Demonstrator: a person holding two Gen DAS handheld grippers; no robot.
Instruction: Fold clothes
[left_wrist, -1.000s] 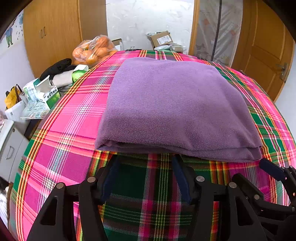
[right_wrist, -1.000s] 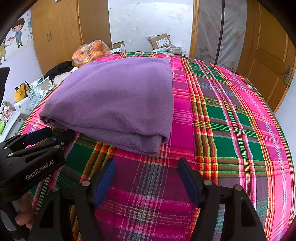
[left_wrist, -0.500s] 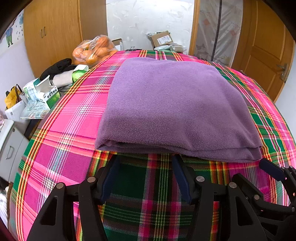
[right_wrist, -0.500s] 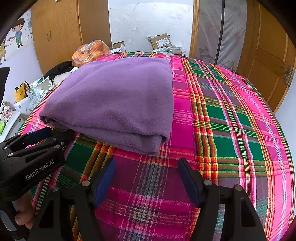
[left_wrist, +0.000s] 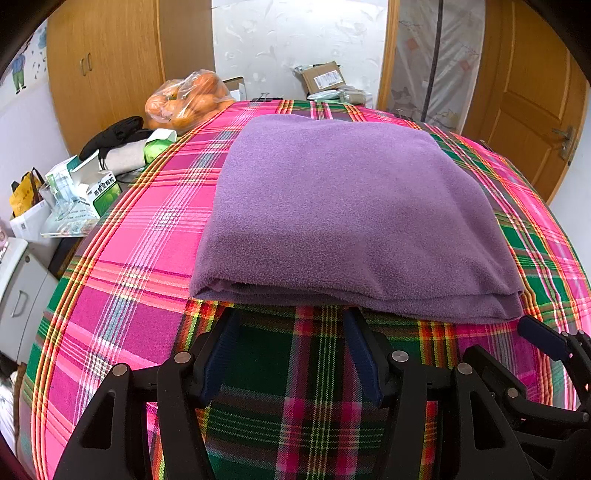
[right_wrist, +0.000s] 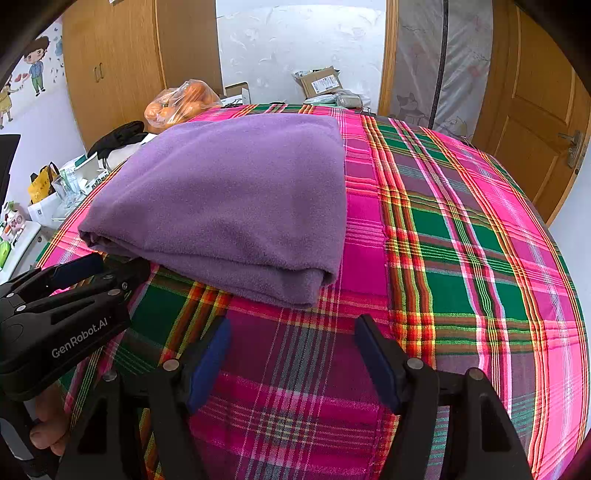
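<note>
Lying folded flat, purple fleece garment (left_wrist: 351, 206) on plaid cloth (left_wrist: 147, 229).

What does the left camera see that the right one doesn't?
Only the left view shows the green carton beside the bed and the right gripper poking in at the right edge. Only the right view shows the cartoon wall sticker and the left gripper with a hand on it. Both show the folded purple garment, the plaid bedspread, the bag of oranges and open, empty jaws.
</note>
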